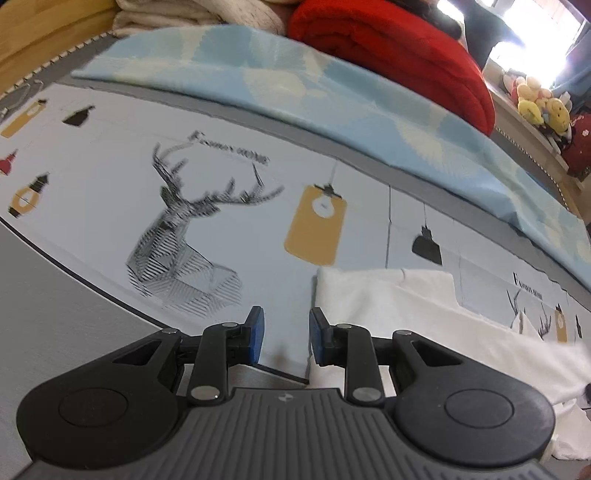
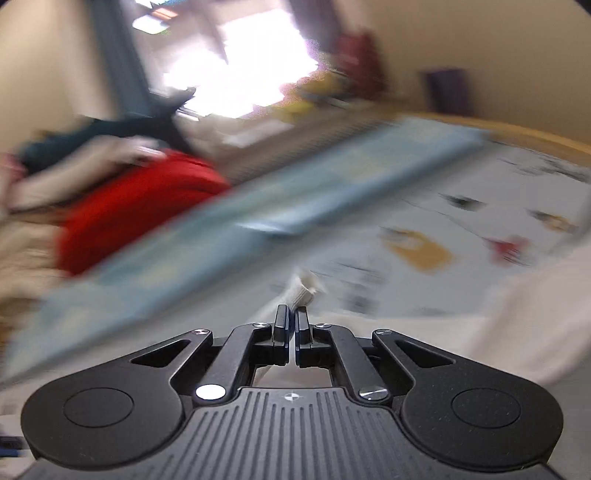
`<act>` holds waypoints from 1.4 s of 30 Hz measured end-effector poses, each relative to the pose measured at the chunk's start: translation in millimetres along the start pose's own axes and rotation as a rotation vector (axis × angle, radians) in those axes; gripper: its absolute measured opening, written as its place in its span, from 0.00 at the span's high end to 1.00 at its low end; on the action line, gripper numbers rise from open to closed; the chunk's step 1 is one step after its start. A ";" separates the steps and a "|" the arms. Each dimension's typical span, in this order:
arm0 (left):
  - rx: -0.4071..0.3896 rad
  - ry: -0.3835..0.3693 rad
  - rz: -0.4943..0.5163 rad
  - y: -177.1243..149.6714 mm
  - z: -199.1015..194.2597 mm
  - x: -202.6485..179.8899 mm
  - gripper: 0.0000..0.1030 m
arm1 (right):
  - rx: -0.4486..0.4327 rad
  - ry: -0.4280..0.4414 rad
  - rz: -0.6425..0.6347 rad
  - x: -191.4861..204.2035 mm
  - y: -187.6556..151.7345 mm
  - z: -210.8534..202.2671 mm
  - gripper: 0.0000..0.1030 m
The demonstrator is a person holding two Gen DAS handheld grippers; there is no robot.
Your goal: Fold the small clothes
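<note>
A small white garment [image 1: 424, 314] lies on the printed sheet [image 1: 110, 166], to the right in the left wrist view. My left gripper [image 1: 284, 339] is open and empty, low over the sheet at the garment's left edge. My right gripper [image 2: 293, 325] is shut on a ribbed white piece of the garment [image 2: 304, 290] that sticks out beyond the fingertips. More white cloth [image 2: 535, 314] hangs at the right of the blurred right wrist view.
A folded light blue blanket [image 1: 295, 85] lies across the far side of the bed, with a red blanket [image 1: 399, 48] and cream knitwear [image 1: 177, 14] behind it. Stuffed toys [image 1: 539, 107] sit on a ledge at the far right. A wooden bed frame [image 1: 37, 29] is at the left.
</note>
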State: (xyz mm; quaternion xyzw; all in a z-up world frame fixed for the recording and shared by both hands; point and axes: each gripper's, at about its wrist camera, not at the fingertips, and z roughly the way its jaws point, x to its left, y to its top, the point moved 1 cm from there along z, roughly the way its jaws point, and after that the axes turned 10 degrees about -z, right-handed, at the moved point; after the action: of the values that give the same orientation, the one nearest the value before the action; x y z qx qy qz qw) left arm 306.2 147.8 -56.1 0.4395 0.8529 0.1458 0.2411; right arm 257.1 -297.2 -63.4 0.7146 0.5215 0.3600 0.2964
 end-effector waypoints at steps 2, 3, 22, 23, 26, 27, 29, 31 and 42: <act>0.030 -0.012 -0.004 -4.5 6.6 -4.5 0.70 | 0.071 -0.064 0.049 -22.4 -2.9 12.9 0.98; 0.041 -0.017 -0.004 -6.7 9.7 -6.8 0.68 | 0.091 -0.071 0.068 -30.7 -2.7 15.9 0.98; 0.191 0.088 0.115 -47.5 59.2 -21.0 0.64 | 0.423 0.044 0.245 -74.8 -14.0 67.5 0.77; 0.167 0.080 0.119 -46.7 56.0 -23.9 0.64 | 0.484 0.028 0.250 -78.3 -20.3 74.8 0.77; 0.188 0.012 0.080 -48.0 56.8 -24.6 0.64 | 0.508 -0.085 0.214 -85.1 -26.1 75.6 0.77; 0.226 0.013 0.061 -50.7 63.3 -21.3 0.64 | 0.491 -0.080 0.220 -87.0 -22.8 73.1 0.77; 0.256 0.078 0.056 -56.0 74.2 -15.0 0.64 | 0.435 -0.078 0.208 -89.7 -13.8 66.4 0.77; 0.232 0.079 0.062 -53.9 68.7 -18.1 0.64 | 0.372 -0.098 0.183 -95.3 -4.1 57.8 0.76; 0.175 0.016 0.125 -55.2 49.5 -42.3 0.64 | 0.248 -0.422 0.361 -219.9 18.3 28.1 0.74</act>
State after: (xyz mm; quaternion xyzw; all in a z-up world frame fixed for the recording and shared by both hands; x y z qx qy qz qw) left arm 316.4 83.4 -111.1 0.5100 0.8352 0.0892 0.1855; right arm 246.7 -514.5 -109.8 0.8854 0.3530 0.1839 0.2402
